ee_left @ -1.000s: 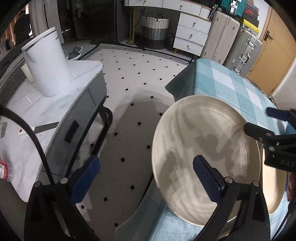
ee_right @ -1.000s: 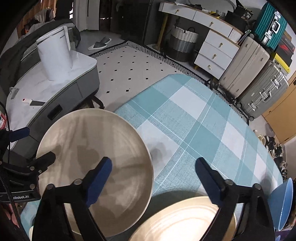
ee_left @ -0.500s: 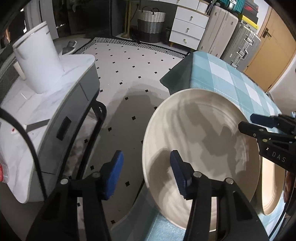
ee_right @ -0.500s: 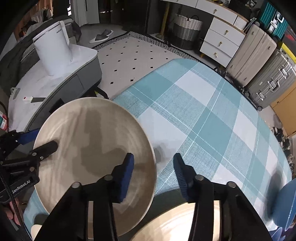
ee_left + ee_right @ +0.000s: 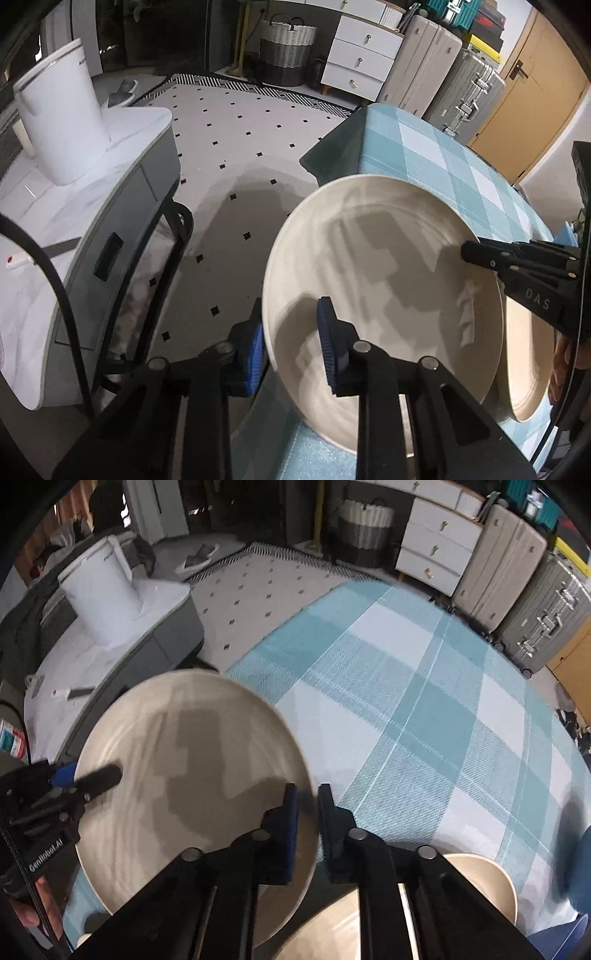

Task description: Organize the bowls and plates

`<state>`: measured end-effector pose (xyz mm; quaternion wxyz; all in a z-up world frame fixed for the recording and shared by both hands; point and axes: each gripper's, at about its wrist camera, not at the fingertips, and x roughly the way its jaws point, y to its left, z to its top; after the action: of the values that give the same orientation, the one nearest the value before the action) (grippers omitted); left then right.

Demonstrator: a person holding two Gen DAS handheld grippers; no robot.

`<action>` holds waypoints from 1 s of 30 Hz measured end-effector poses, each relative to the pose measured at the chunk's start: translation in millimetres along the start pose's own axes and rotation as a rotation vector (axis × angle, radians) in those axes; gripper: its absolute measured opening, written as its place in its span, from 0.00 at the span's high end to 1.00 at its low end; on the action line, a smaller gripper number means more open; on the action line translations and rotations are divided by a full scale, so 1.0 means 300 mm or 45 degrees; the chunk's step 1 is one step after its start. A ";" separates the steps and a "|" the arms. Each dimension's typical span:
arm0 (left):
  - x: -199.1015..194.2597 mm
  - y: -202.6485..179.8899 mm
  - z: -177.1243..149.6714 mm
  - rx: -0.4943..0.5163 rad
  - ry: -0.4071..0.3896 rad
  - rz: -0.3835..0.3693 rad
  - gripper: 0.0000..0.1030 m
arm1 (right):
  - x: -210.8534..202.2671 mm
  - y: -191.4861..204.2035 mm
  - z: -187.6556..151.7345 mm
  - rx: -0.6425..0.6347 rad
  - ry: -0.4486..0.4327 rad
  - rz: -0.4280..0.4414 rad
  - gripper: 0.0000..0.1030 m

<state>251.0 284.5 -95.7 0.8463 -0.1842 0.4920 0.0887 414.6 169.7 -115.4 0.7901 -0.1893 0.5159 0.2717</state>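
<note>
A wide, round, cream ceramic plate (image 5: 384,306) is sitting tilted over the near corner of the worktop (image 5: 406,686), which is wearing a teal-and-white checked cloth, and both grippers are taking it by opposite rims.

The left gripper (image 5: 291,343) is straddling the plate's outer edge, one blue pad under the rim and one on the upper face; its jaws are closing, with the rim already between them and the pads appearing to press on it. The right gripper (image 5: 306,819) is at the opposite rim, and its jaws are closed down on that thin edge, the pads nearly meeting.

Taking a broad, shallow dish from two sides is likely meant to keep it from pivoting or slipping out of a single narrow pinch.

A second cream plate (image 5: 476,886) is lying flat on the cloth just beside and partly beneath the gripped one, and a blue bowl (image 5: 561,938) is showing at the edge of the right wrist view; stacking like with like is probably the aim. The plate's overhang past the worktop edge is making a firm hold matter.
</note>
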 end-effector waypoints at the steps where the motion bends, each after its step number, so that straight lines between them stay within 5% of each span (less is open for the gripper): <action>1: 0.000 0.006 0.000 -0.011 0.005 -0.010 0.77 | 0.002 -0.004 -0.001 0.018 0.012 0.012 0.90; 30: -0.072 0.017 0.027 -0.059 0.042 0.018 0.87 | -0.089 0.010 0.000 0.061 0.034 0.015 0.92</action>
<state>244.9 293.1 -74.4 0.8330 -0.2017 0.5048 0.1032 404.1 165.7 -91.1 0.7858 -0.1708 0.5339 0.2614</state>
